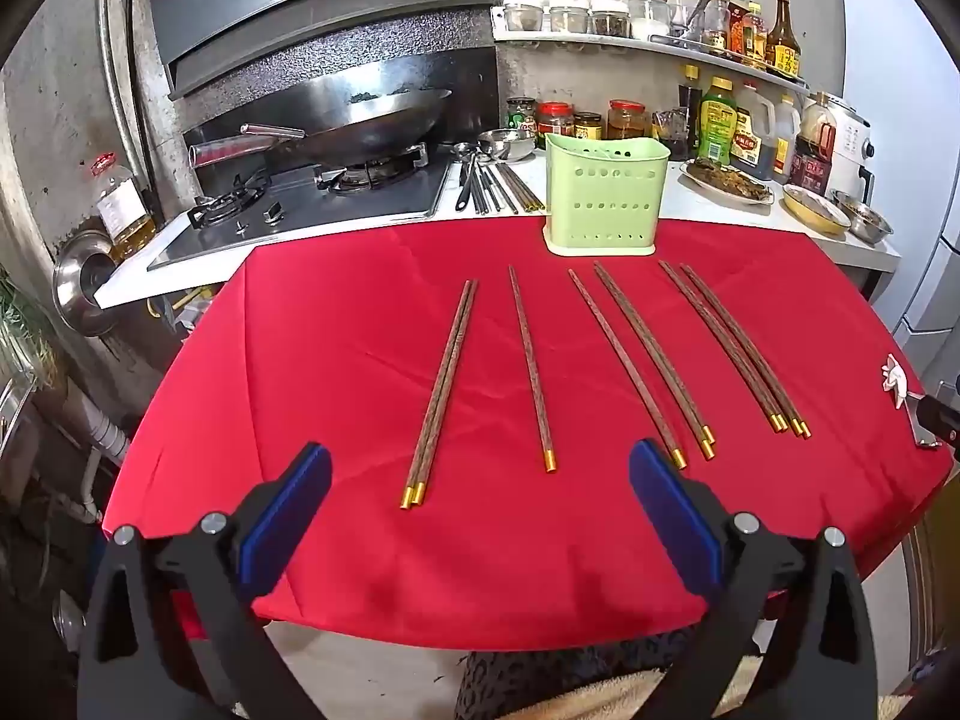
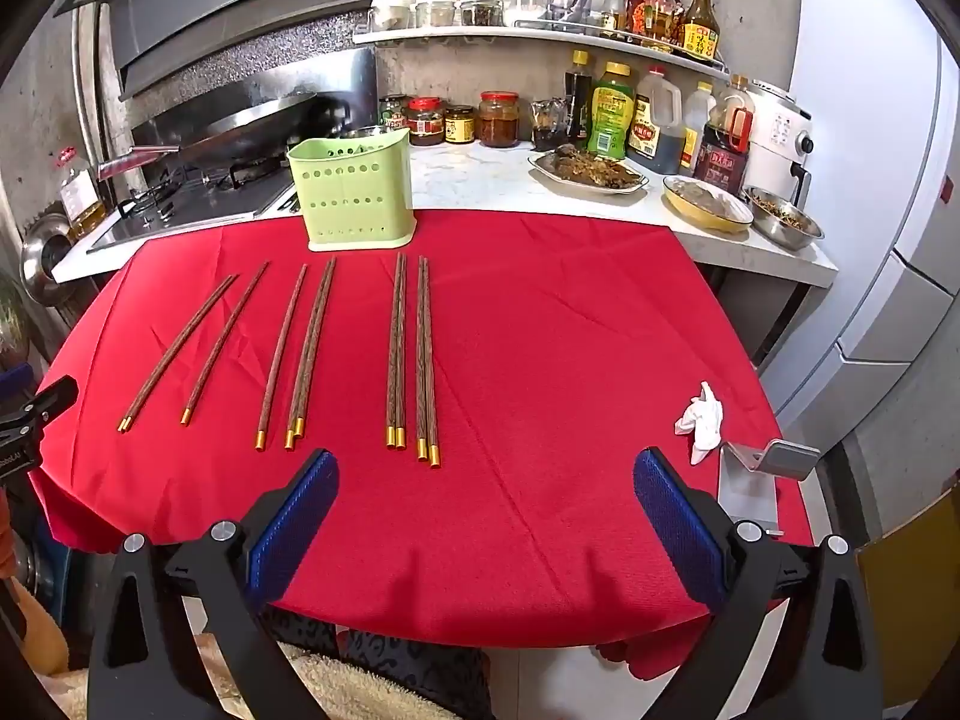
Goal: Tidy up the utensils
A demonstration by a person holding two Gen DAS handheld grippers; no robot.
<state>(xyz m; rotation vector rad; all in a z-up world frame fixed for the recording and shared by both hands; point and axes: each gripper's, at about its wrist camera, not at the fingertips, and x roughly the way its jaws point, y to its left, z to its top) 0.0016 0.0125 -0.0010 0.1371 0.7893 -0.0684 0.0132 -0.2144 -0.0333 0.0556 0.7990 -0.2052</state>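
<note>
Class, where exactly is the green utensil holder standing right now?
The green utensil holder stands upright at the far edge of the red tablecloth, just beyond the chopsticks' tips.

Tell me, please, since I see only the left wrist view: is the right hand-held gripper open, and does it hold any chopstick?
Observer: The right hand-held gripper is open and holds nothing. Its fingers are wide apart over the near part of the red cloth.
Operator: What lies to the right of the white tissue? My view is cut there.
Observer: A grey metal stand lies on the cloth close beside the white tissue. I cannot tell if they touch.
</note>
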